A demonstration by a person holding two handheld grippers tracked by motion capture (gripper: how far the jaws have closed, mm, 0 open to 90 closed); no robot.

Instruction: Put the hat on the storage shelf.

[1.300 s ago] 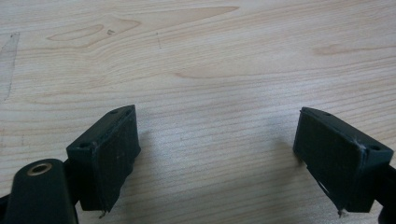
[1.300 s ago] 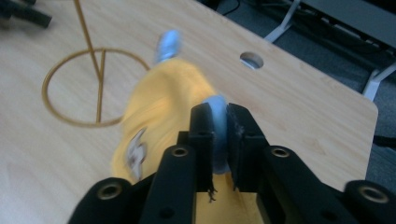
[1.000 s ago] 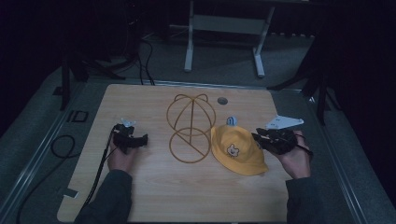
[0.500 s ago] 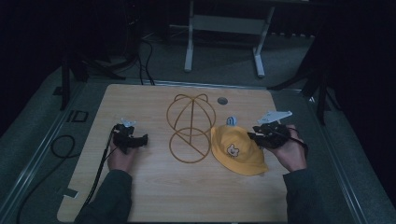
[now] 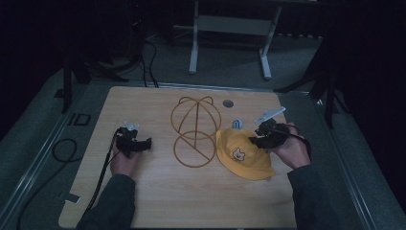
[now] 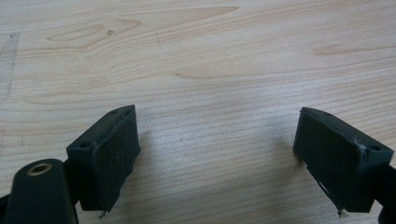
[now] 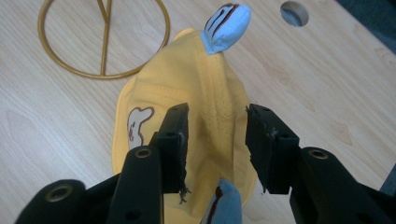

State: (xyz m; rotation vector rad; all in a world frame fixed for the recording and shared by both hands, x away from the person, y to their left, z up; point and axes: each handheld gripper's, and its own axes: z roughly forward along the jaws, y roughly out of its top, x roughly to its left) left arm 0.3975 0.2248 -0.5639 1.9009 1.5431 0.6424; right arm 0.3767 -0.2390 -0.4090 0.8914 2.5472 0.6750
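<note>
The wooden surface (image 5: 158, 201) carries a gold wire hat stand (image 5: 195, 132) at its middle, and just right of it lies the yellow cap (image 5: 242, 154) with small blue ears. My right tongs (image 7: 215, 140) hang over the cap's crown, jaws just widening, a fold between them unpressed. My left tongs (image 6: 217, 154) stand open over bare wood.

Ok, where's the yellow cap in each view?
High view: yellow cap lies right of centre, beside the gold wire stand, at the right claw.
Left gripper view: bare wooden table between the open claw's pads.
Right gripper view: centre, under the open claw.
Shared landmark: the stand's ring.
</note>
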